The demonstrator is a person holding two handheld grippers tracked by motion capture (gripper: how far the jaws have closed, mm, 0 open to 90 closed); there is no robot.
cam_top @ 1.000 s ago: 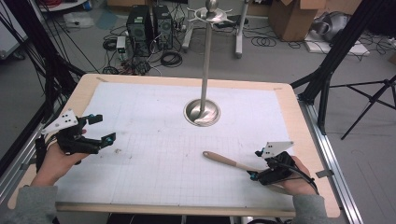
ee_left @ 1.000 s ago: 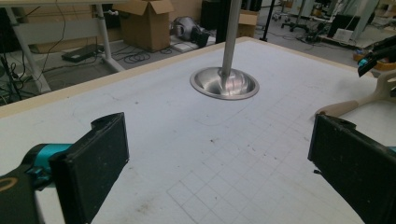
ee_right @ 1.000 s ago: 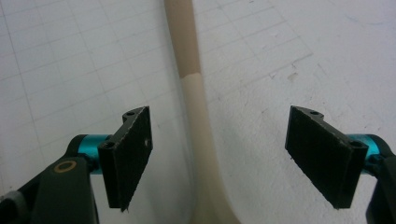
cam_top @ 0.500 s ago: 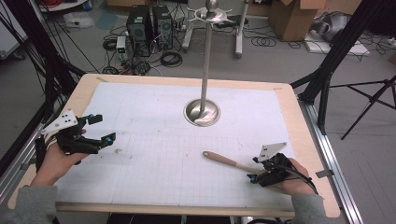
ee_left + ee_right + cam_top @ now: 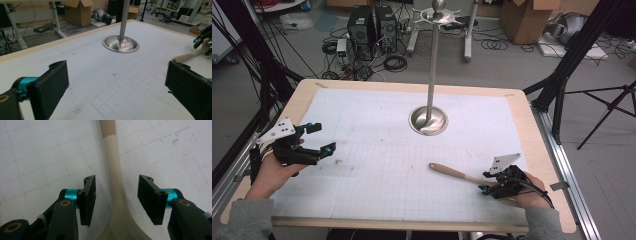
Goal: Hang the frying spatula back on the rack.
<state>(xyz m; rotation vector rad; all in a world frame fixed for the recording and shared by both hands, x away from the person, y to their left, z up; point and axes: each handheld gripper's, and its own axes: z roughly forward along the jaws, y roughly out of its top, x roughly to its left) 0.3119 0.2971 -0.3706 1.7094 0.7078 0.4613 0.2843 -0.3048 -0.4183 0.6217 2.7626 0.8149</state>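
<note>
The pale beige spatula with a wooden handle [image 5: 455,173] lies flat on the white gridded mat [image 5: 377,165] at your near right. Its long axis runs on a slant: the rounded handle end points away from you and to the left, toward the middle of the mat, and the wider end sits near your right hand. In the right gripper view the spatula [image 5: 113,170] runs straight up between the two black jaws, broadening toward the bottom edge.

Your right gripper [image 5: 492,185] is down at the spatula's near end with its jaws parted on either side of the neck; a gap shows on each side, so nothing is clamped.

Your left gripper [image 5: 319,138] is held above the left part of the mat, well apart from the spatula, jaws spread wide and empty.

The tall silver metal stand with a round dished base [image 5: 428,120] stands upright at the far middle of the mat. The mat covers a light wooden table [image 5: 532,125].
</note>
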